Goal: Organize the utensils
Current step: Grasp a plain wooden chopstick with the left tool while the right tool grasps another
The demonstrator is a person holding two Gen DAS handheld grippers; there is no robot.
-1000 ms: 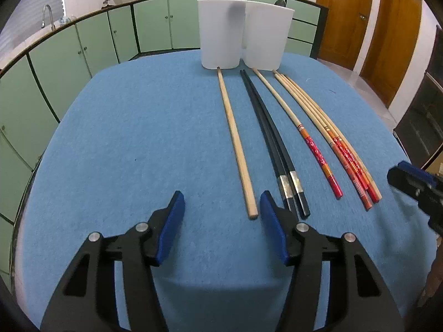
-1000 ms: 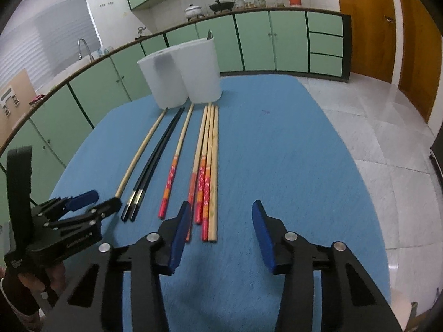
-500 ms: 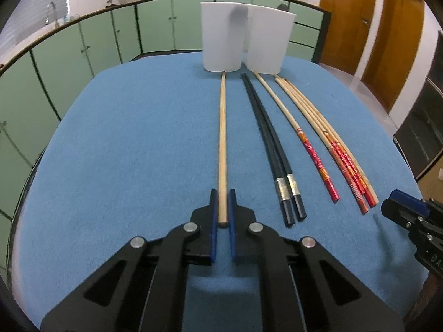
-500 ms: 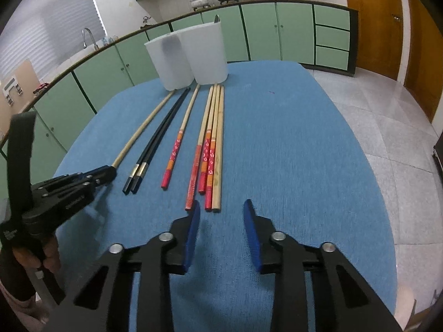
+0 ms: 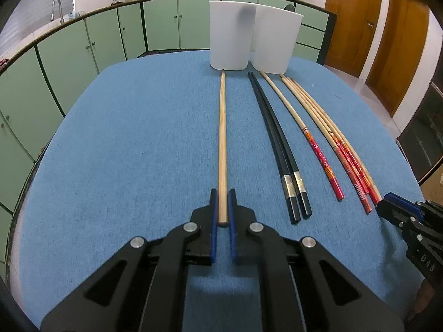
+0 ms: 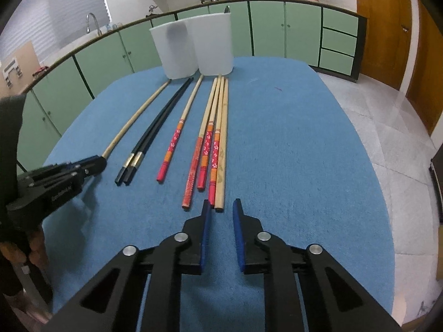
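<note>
One plain chopstick [image 5: 222, 138] clamped in left gripper [image 5: 222, 193] | right gripper [image 6: 220, 207] closing, empty, just short of chopsticks

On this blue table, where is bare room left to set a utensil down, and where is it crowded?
Free: the blue table between its left edge and the plain wooden chopstick, and the wide stretch right of the bamboo chopstick. Crowded: the middle strip, with black chopsticks and red-handled chopsticks side by side, ending at the white containers.
</note>
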